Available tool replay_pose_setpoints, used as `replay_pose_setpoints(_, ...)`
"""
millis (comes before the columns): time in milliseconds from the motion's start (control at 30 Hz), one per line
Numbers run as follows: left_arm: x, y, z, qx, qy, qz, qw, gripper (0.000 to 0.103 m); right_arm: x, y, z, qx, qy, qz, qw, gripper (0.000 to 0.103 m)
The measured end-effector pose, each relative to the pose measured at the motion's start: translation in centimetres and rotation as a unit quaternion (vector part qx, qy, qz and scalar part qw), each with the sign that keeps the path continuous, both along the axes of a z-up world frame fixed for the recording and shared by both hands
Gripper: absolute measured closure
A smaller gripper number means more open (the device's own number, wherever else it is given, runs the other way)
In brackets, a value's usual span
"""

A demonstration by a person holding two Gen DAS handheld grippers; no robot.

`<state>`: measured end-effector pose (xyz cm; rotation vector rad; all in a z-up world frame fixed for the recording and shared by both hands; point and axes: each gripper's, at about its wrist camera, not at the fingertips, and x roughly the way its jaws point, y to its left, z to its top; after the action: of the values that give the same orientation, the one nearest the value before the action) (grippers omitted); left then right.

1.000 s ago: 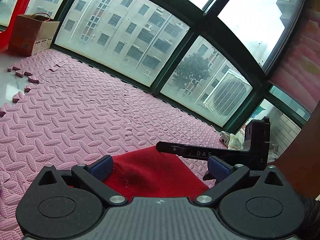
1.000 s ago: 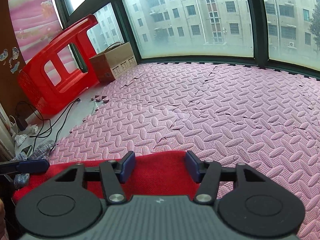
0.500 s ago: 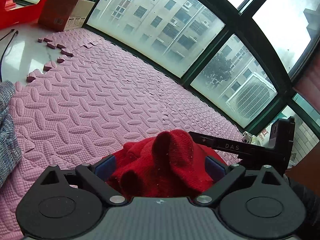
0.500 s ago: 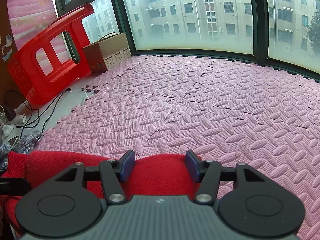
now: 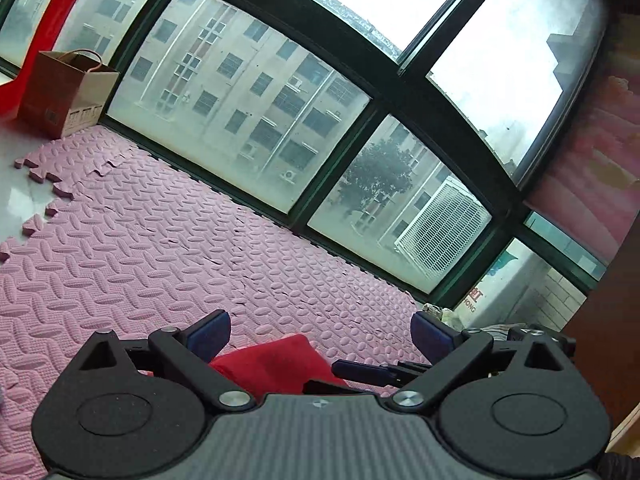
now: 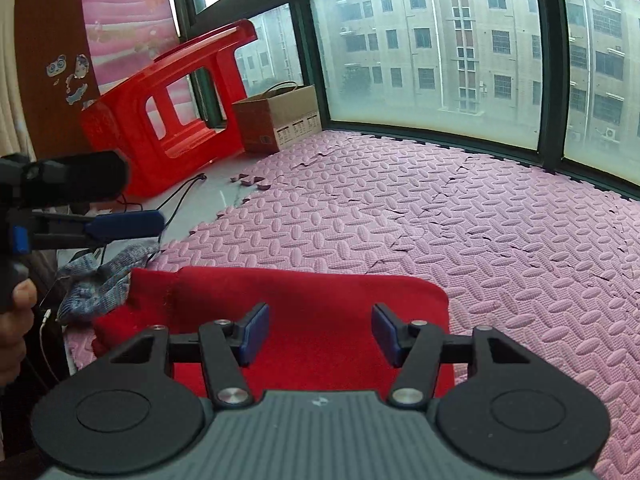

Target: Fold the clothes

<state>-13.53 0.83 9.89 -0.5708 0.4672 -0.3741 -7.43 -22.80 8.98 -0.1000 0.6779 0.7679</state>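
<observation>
On the pink mat (image 6: 440, 220) the red garment (image 6: 320, 312) lies flat, long axis left-to-right, below both grippers' released jaws.

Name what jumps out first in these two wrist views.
The red garment lies flat on the pink foam mat, just beyond the open right claw. Behind it, at the left, a red plastic stool lies tipped beside a brown paper bag under the big windows.
</observation>
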Motion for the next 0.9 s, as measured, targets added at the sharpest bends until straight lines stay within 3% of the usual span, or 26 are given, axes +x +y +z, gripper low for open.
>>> replay_pose_setpoints(200, 2.1, -0.4, -2.6, -0.013, 0.049, 0.001, 0.9987, 0.006, -4.3, 2.0, -0.4, -0.006, -0.026, 0.052, 0.998, 0.045)
replay_pose_setpoints(500, 2.7, 1.1, -6.7, 0.005, 0.099, 0.04, 0.9943, 0.008, -7.4, 4.0, -3.6, -0.032, -0.044, 0.056, 0.997, 0.047)
replay_pose_setpoints(733, 2.3, 0.6, -7.6, 0.039, 0.08, 0.046, 0.9949, 0.009, -8.5, 4.5, -4.2, -0.041, -0.073, 0.044, 0.995, 0.047)
replay_pose_setpoints(900, 1.4, 1.0, -5.5, 0.051, 0.058, 0.058, 0.9953, 0.005, -8.4, 2.6, -2.3, -0.024, -0.074, 0.045, 0.996, 0.043)
